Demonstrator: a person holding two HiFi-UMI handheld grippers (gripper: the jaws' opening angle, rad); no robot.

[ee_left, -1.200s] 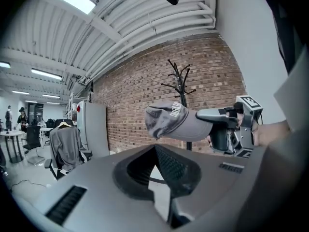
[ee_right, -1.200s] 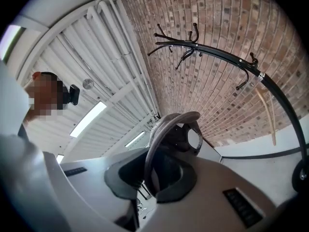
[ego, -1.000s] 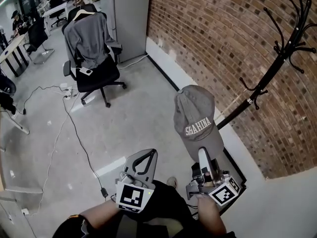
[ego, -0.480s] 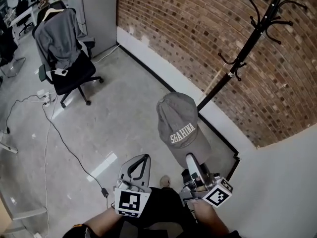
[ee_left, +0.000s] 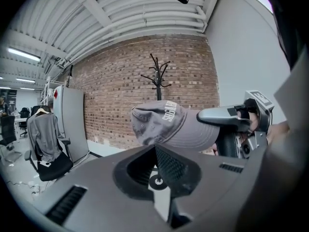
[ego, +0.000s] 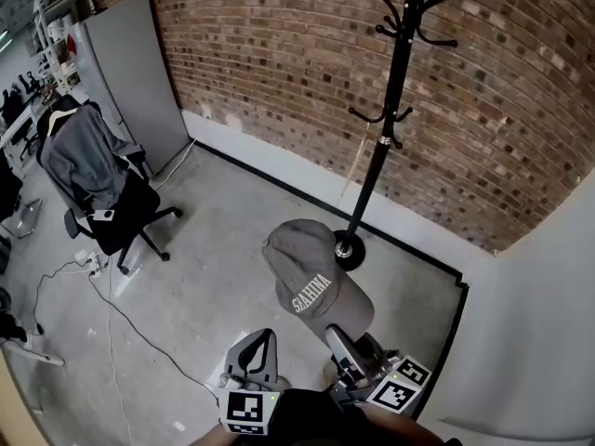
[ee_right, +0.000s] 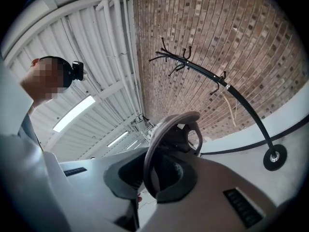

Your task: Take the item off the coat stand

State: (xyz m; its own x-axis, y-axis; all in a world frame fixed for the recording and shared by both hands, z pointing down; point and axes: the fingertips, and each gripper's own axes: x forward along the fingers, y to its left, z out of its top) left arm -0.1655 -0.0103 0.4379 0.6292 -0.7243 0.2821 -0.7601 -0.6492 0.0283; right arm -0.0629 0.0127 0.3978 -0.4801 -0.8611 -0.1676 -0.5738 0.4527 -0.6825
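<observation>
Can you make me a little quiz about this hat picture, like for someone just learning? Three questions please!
1. True or false: the grey baseball cap with white letters hangs on the tall black metal coat stand.
2. Which gripper holds the cap? A) the left one B) the right one C) both
3. Fill in: the wall behind the stand is built of red ____.

Key
1. False. The cap is off the stand.
2. B. The right gripper clamps its brim. The left gripper is shut and empty.
3. Brick.
</observation>
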